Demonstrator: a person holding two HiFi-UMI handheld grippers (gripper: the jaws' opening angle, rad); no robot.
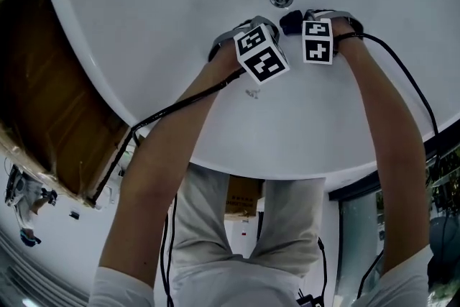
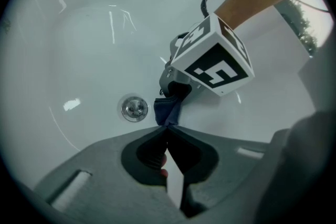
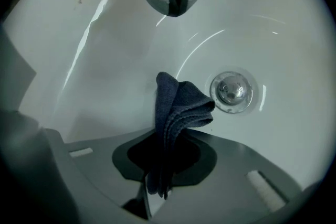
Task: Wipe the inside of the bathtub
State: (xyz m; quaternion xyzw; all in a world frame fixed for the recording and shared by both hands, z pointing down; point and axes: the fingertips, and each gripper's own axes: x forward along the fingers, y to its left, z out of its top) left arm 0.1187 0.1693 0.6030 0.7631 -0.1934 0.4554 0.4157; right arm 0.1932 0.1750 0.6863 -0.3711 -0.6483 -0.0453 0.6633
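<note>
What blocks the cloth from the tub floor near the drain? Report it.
Nothing visible. The right gripper holds the cloth beside the drain over bare tub; the left gripper sits shut, off to the side.

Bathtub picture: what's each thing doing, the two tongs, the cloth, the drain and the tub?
Right tongs: shut on the cloth.
Left tongs: shut, holding nothing.
Cloth: bunched, sticking out beyond the right tongs, beside the drain.
Drain: uncovered.
Bathtub: no water standing in it.
</note>
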